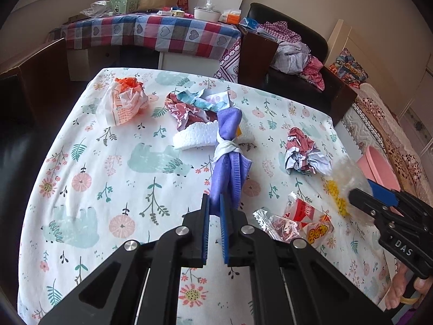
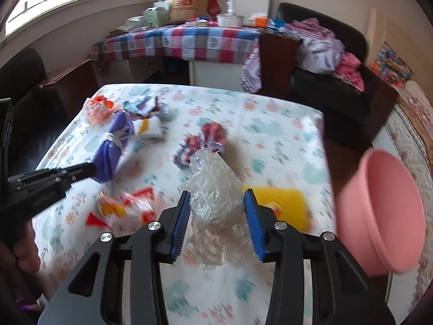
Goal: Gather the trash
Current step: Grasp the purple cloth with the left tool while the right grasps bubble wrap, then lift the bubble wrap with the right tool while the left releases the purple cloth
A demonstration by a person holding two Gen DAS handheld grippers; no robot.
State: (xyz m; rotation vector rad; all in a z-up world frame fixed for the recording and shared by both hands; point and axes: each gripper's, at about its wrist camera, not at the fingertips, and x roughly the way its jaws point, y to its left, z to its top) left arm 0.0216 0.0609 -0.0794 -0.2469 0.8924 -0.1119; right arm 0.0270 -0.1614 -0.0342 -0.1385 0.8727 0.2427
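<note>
On the floral tablecloth [image 1: 108, 189] my left gripper [image 1: 215, 200] is shut on the near end of a rolled purple face mask [image 1: 230, 140] bound with its white straps. In the right wrist view my right gripper [image 2: 217, 197] is shut on a crumpled clear plastic wrap [image 2: 213, 184], held above the cloth. The left wrist view shows that gripper [image 1: 365, 192] at the right edge with the wrap [image 1: 349, 170]. Loose trash lies around: an orange-white wrapper [image 1: 127, 103], crumpled papers [image 1: 189, 105], a red-white paper ball [image 1: 303, 149], snack wrappers [image 1: 297, 222] and a yellow piece [image 2: 281, 203].
A pink basin [image 2: 379, 211] stands past the table's right edge, beside a bed. A black armchair [image 1: 292, 86] piled with clothes is at the far right. A checkered table [image 1: 151, 32] with bags and boxes stands behind. A dark chair [image 1: 35, 86] is at the left.
</note>
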